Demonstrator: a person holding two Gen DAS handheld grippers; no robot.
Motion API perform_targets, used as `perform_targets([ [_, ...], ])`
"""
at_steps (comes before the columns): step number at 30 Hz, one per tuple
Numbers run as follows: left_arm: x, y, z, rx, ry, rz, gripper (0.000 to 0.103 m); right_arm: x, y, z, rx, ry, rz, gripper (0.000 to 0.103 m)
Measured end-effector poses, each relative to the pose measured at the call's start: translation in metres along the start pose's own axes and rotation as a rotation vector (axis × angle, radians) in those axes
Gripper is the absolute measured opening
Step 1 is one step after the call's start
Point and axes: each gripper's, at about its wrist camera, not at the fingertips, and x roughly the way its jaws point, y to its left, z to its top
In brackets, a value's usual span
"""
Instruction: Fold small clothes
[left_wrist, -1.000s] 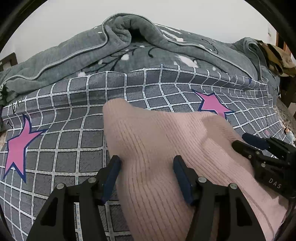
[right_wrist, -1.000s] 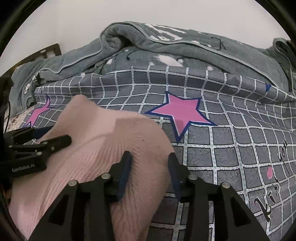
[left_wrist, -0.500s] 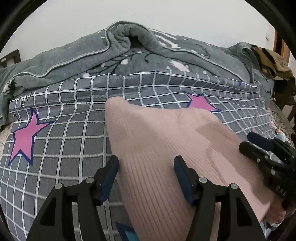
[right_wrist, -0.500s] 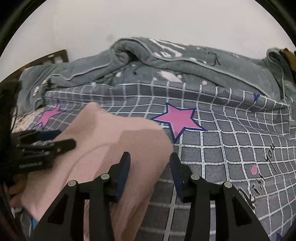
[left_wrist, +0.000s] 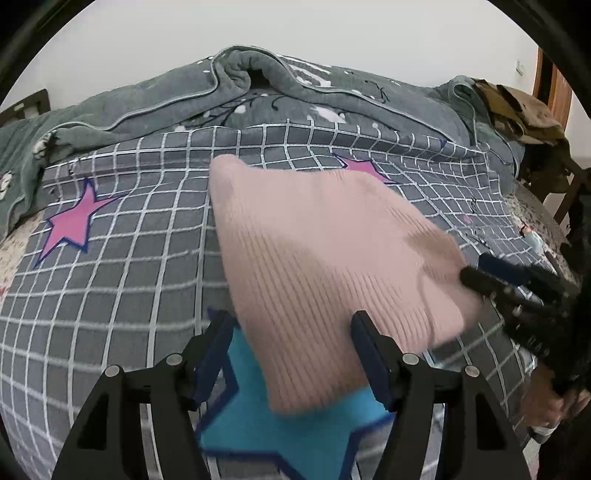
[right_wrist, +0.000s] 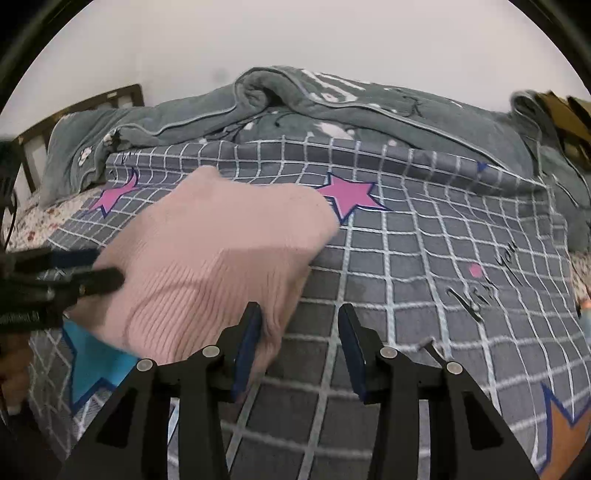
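Lower middle of the left view: the left claw (left_wrist: 291, 321) stands open, its blue pads apart. The near end of the pink knit (left_wrist: 317, 266) lies between them on the bed, and a strip of blue star (left_wrist: 295, 439) shows between the left pad and the cloth. In the right view the right claw (right_wrist: 298, 310) is open too. The knit's corner is against its left pad and bare sheet (right_wrist: 424, 258) lies before the right one.

The knit is spread flat in mid frame in both views, folded, its far corner pointing up the bed. The sheet is grey with a white grid, pink stars and an orange one at lower right. Black script runs across it at right; I can't read it surely. White lettering on the left claw, at the left edge of the right view, is too blurred to read.

Beyond lie a rumpled grey blanket (left_wrist: 332, 96), a brown headboard (right_wrist: 81, 107) at upper left, khaki cloth (left_wrist: 517, 107) at upper right, then a plain white wall (left_wrist: 295, 29)
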Motion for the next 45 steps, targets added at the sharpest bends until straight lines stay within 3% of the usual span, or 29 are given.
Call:
perform_targets([
  [4, -0.017, -0.006, -0.009, -0.036, 0.009, 0.011, 0.065, -0.027, -0.003, 0.001, 0.061, -0.009, 0.021, 0.042],
  [12, -0.059, -0.032, -0.016, -0.038, -0.039, 0.037, 0.065, -0.077, -0.001, -0.003, 0.073, -0.042, -0.032, 0.044],
  [15, -0.076, -0.043, -0.019, -0.036, -0.069, 0.074, 0.073, -0.095, -0.005, -0.009, 0.088, -0.043, -0.042, 0.046],
  [20, -0.104, -0.057, -0.034, -0.021, -0.090, 0.105, 0.078, -0.130, -0.006, -0.023, 0.097, -0.086, -0.040, 0.087],
  [25, -0.136, -0.066, -0.050, -0.033, -0.110, 0.138, 0.085, -0.169, 0.000, -0.034, 0.061, -0.106, -0.054, 0.096],
  [32, -0.172, -0.072, -0.060, -0.031, -0.147, 0.166, 0.090, -0.204, 0.005, -0.040, 0.086, -0.122, -0.037, 0.097],
  [45, -0.181, -0.069, -0.059, -0.041, -0.165, 0.174, 0.090, -0.208, 0.007, -0.043, 0.095, -0.112, -0.065, 0.097],
])
